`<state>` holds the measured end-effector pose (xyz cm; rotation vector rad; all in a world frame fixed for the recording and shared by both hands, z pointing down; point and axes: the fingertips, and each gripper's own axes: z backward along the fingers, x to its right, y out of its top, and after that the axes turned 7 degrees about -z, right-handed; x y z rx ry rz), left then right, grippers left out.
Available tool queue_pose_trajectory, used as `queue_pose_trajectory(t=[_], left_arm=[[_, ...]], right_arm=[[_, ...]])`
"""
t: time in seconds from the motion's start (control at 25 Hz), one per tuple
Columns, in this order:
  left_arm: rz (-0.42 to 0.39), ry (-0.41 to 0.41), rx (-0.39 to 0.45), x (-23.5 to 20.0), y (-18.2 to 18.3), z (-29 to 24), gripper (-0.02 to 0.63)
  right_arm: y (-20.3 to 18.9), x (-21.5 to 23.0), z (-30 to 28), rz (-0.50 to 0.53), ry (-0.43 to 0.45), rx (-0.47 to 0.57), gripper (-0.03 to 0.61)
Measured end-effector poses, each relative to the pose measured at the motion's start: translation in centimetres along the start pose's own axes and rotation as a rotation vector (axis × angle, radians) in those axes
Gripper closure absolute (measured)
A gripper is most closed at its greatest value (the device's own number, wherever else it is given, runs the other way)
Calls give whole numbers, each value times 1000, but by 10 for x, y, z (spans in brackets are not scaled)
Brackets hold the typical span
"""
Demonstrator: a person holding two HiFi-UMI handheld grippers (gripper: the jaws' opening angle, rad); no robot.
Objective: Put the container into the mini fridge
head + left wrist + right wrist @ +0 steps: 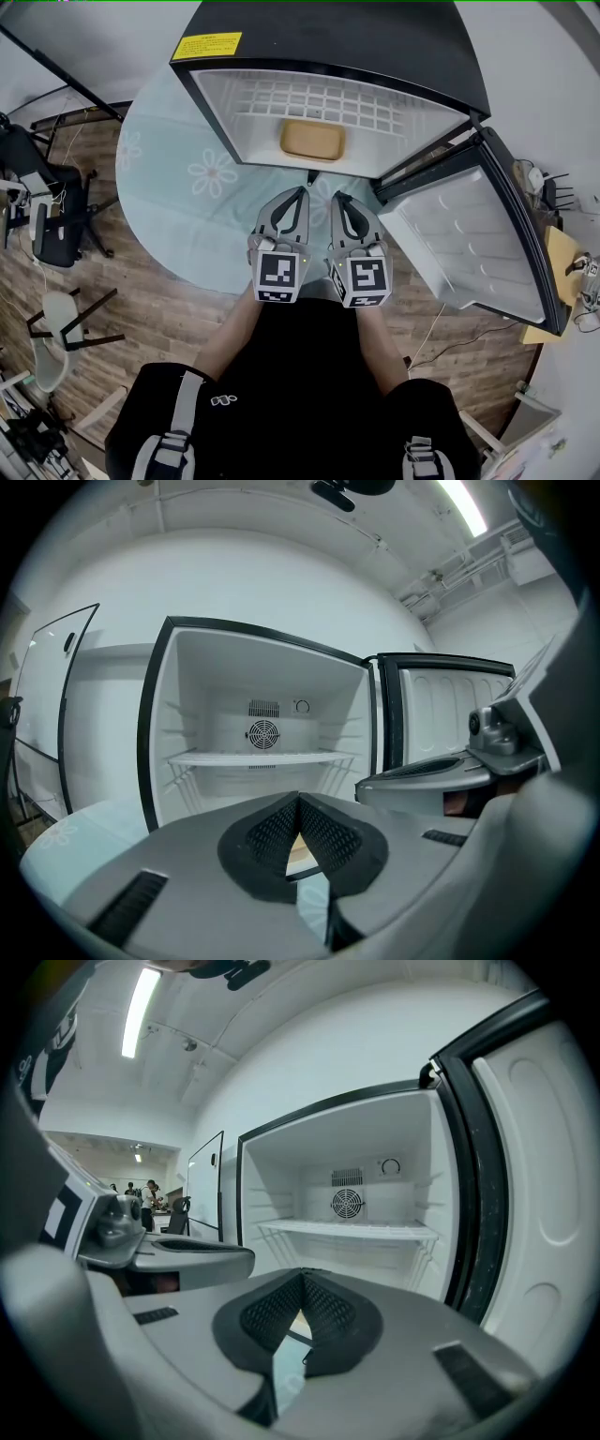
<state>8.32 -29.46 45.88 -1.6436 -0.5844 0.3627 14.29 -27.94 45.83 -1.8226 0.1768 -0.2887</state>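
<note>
The left tongs (pixel 303 193) were clenched, the dark ribbed pads meeting in a closed point with nothing gripped between them. The right tongs (pixel 336 198) were clenched just the same and equally empty. Both sat side by side, close together, aimed at the open mouth of the mini fridge (pixel 375 42), with their tips short of its front edge.

The container (pixel 312 140), a tan rounded-rectangular thing, lay flat on the fridge's bottom, inside the cabinet. It was straight ahead of the two pairs of tongs and apart from both, roughly on the line between them. In the left gripper view only a thin tan sliver of it showed beneath the closed pads.

Above the container a white shelf (pixel 262 757) ran across the cabinet, and a round fan (pixel 263 733) sat in the back wall. The door (pixel 478 244) stood swung wide on the right side, its white inner lining facing up in the head view. The fridge rested on a round, pale bench (pixel 178 178) printed with flowers, over a wooden floor (pixel 159 319). A dark chair (pixel 56 225) stood off to the left.
</note>
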Motion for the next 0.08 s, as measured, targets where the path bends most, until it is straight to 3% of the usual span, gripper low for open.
queue_pose_trajectory(t=[0.08], left_arm=[[3, -3, -2, 1, -1, -1, 601]], right_arm=[[-1, 1, 0, -1, -1, -1, 574]])
